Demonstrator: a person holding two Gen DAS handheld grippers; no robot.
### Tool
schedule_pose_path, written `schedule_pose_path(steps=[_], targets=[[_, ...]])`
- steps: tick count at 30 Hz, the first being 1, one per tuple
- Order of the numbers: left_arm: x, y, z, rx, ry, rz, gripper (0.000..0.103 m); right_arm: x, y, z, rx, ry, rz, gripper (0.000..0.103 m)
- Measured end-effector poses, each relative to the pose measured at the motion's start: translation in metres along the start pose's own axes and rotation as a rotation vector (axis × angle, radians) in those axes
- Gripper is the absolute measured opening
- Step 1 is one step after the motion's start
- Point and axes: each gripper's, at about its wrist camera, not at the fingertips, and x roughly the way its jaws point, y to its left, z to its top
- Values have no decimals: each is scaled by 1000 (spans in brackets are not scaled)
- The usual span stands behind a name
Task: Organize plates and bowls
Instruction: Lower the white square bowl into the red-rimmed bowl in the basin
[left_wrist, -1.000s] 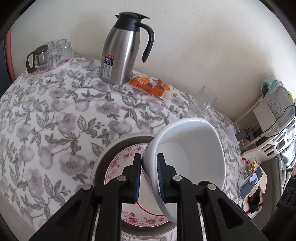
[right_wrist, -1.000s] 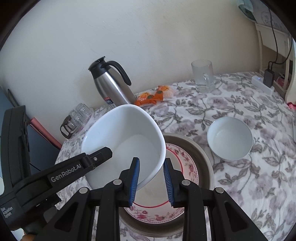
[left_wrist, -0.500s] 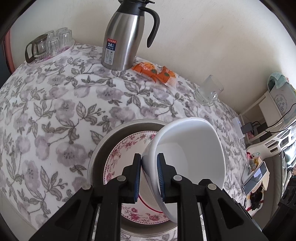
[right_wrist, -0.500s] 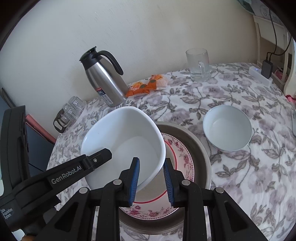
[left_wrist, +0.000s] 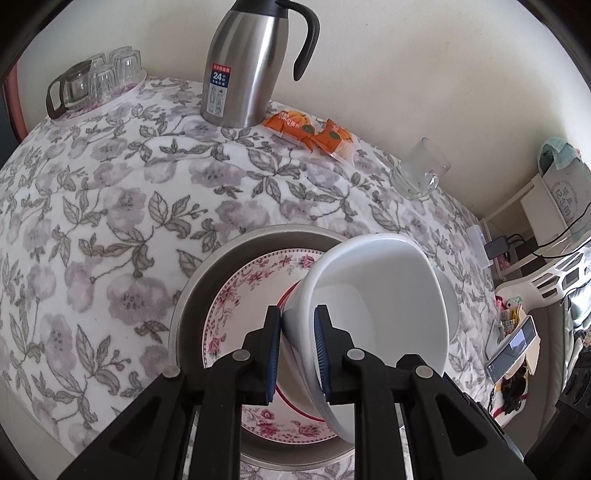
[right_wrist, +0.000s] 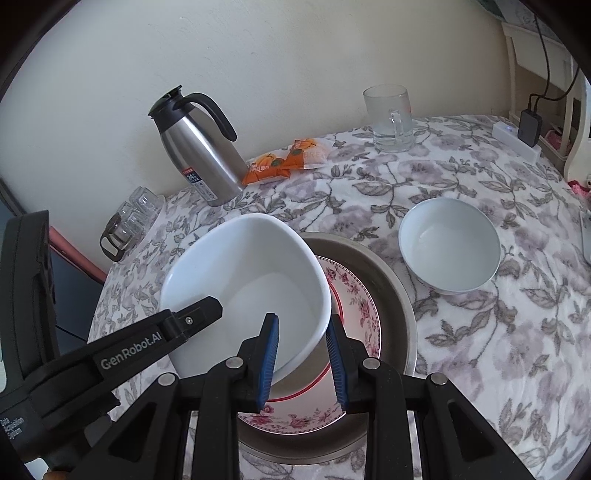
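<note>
Bowl (left_wrist: 373, 295), large and white, hangs tilted over the flowered plate (left_wrist: 240, 295), which lies in a grey metal pan (left_wrist: 199, 284) on the worktop (left_wrist: 110, 206). Left tongs (left_wrist: 297, 345) pinch its near rim, one pad inside and one outside. Right tongs (right_wrist: 303, 362) straddle the opposite rim, also one pad inside and one outside; whether those pads press on the wall cannot be told. To the right of the right tongs sits a smaller white bowl (right_wrist: 450, 245). Beyond both tongs, near the wall, stand a steel jug (right_wrist: 195, 147), orange snack packets (right_wrist: 284, 160) and a glass mug (right_wrist: 389, 118).
</note>
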Motion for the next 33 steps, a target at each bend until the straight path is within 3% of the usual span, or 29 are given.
schedule_pose_path(steps=[8, 26, 33], targets=[[8, 3, -2, -12, 36, 2, 19, 3, -2, -1, 7, 19, -11, 29], [6, 4, -2, -19, 25, -4, 19, 5, -3, -1, 9, 25, -17, 29], [-6, 4, 2, -8, -25, 18, 20, -1, -5, -1, 15, 6, -9, 29]])
